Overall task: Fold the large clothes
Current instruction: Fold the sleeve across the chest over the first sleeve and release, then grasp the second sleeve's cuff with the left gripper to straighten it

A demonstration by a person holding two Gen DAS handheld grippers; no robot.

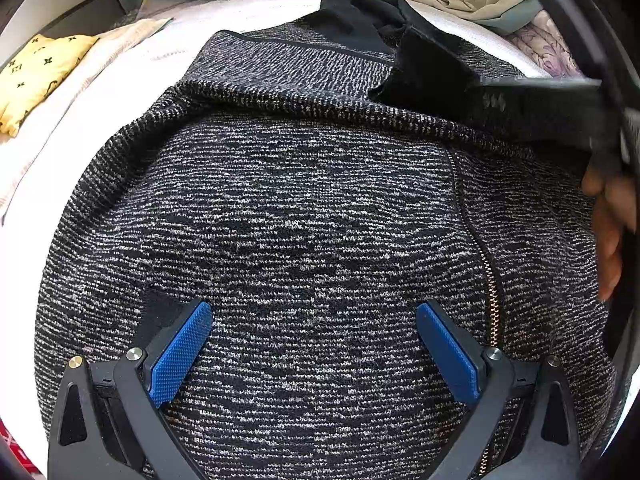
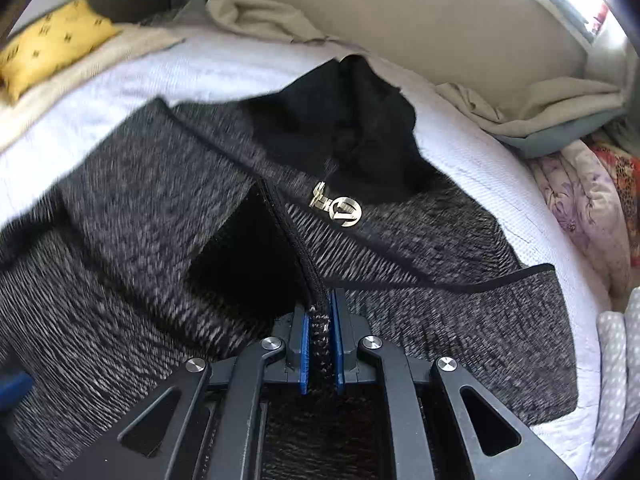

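A large black-and-grey knit zip jacket [image 1: 304, 208] lies spread on a white bed sheet [image 1: 132, 92]. My left gripper [image 1: 314, 320] is open, its blue pads [image 1: 180, 354] wide apart just above the jacket's body. The gold zipper [image 1: 490, 292] runs down the right. In the right wrist view the jacket [image 2: 132, 208] shows its black collar [image 2: 344, 120] and silver zip pull [image 2: 340, 206]. My right gripper [image 2: 320, 308] is shut on a lifted edge of the jacket [image 2: 296, 248]. The right gripper [image 1: 480, 94] also shows in the left wrist view, upper right, blurred, holding dark cloth.
A yellow patterned pillow [image 1: 36, 76] lies at the far left. Crumpled beige and grey-green bedding [image 2: 540, 112] sits along the back. Floral quilts [image 2: 592, 200] are piled at the right. The person's hand [image 1: 610, 224] is at the right edge.
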